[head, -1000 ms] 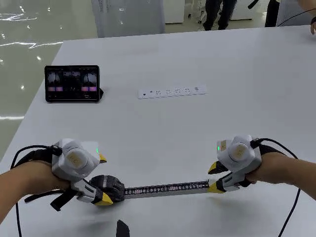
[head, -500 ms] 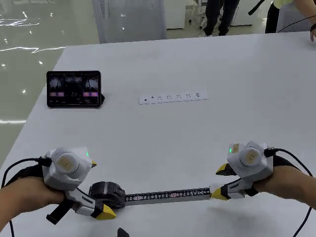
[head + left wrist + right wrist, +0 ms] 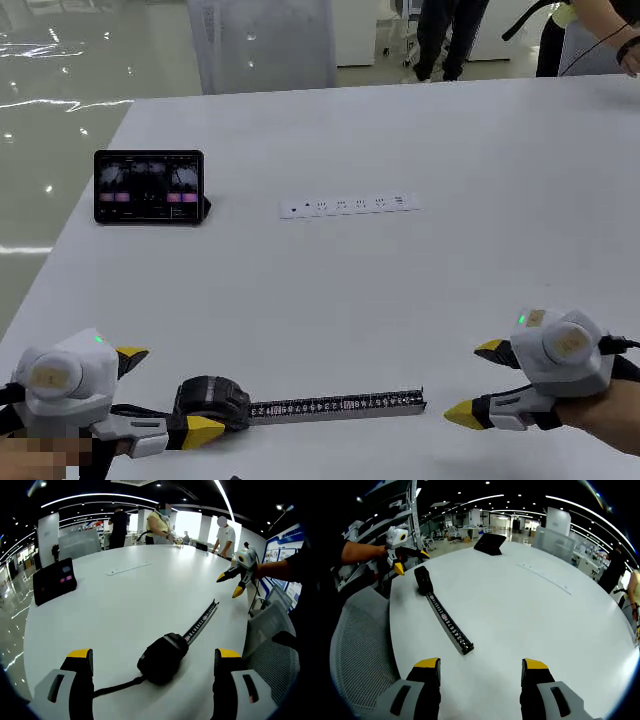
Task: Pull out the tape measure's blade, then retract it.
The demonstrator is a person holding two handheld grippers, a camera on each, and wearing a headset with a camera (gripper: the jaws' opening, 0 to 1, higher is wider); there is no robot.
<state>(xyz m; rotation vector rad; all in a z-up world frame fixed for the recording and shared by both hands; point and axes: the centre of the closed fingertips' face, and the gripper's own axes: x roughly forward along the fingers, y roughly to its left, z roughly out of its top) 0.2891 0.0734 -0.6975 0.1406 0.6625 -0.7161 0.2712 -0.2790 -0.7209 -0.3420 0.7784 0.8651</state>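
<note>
Both tongs spread, nothing gripped. L gripper [image 3: 168, 392] is held low at the near-left table [image 3: 400, 130] edge. The tape measure's case [image 3: 212, 400] sits between its jaws, lower yellow tip right by it in head view; contact can't be told from that angle. Left gripper view settles it: case [image 3: 162, 657] lies on the tabletop w/ clear gaps to both jaws. That view also adds a dark cord [image 3: 115, 687] running from the case's back toward the camera.

Blade [image 3: 335, 405] is out, flat on the table, markings up, running right from the case. Hook end [image 3: 420, 400] lies free. R gripper [image 3: 476, 380] is held just right of it, apart, jaws wide. Right gripper view gives what head view blurs: numerals along the blade [image 3: 447, 622], hook end [image 3: 466, 647] ahead-left of the jaws, no touch. L gripper [image 3: 412, 562] is seen beyond the case [image 3: 423, 577], and a mesh chair [image 3: 355, 645] by the table edge.

Tablet [image 3: 148, 187] and power strip [image 3: 348, 205] lie farther back, well apart from the tape.
</note>
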